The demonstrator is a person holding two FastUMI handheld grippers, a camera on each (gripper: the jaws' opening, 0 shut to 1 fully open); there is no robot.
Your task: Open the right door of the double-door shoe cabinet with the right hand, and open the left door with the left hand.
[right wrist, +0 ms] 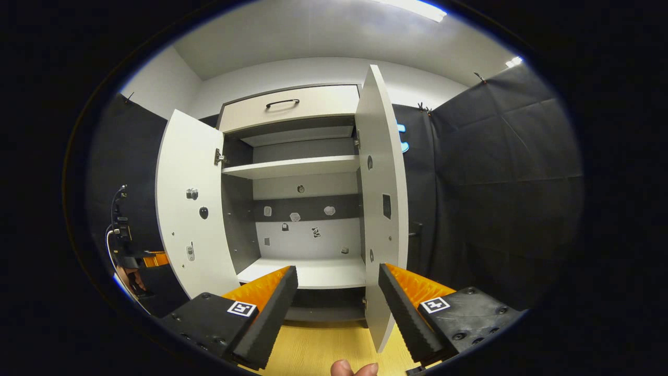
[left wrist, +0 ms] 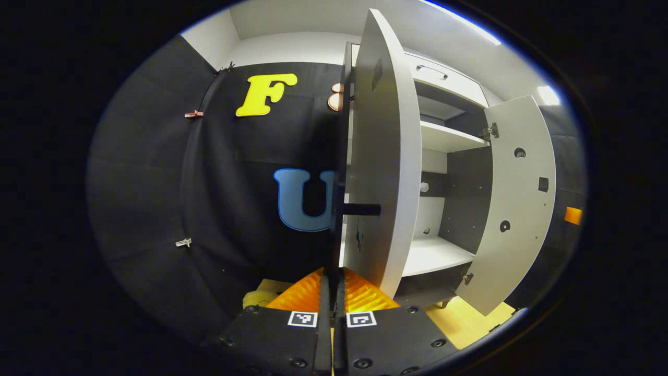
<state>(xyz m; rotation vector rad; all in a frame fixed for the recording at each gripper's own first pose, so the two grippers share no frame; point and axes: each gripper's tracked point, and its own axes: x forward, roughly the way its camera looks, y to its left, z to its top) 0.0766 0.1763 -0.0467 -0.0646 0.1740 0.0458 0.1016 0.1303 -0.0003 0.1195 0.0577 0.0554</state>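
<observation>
The white shoe cabinet (right wrist: 292,167) stands with both doors swung wide. In the right gripper view my right gripper (right wrist: 338,305) is open, holding nothing, a little back from the cabinet. The right door (right wrist: 383,209) hangs just beyond its right finger, apart from it, inner face toward me. The left door (right wrist: 190,209) stands open at the left, with the other gripper (right wrist: 133,258) showing behind it. In the left gripper view my left gripper (left wrist: 332,284) is shut. The left door (left wrist: 386,172) is seen edge-on right beyond its fingertips. A black handle stub (left wrist: 360,209) sticks out higher up the door.
Inside are two white shelves (right wrist: 292,166) and a dark back panel; a drawer with a black handle (right wrist: 284,103) sits on top. The right door (left wrist: 514,209) also shows at the right of the left gripper view. Yellow wooden floor (right wrist: 318,347) lies below; a person's fingertip (right wrist: 355,368) shows at the bottom.
</observation>
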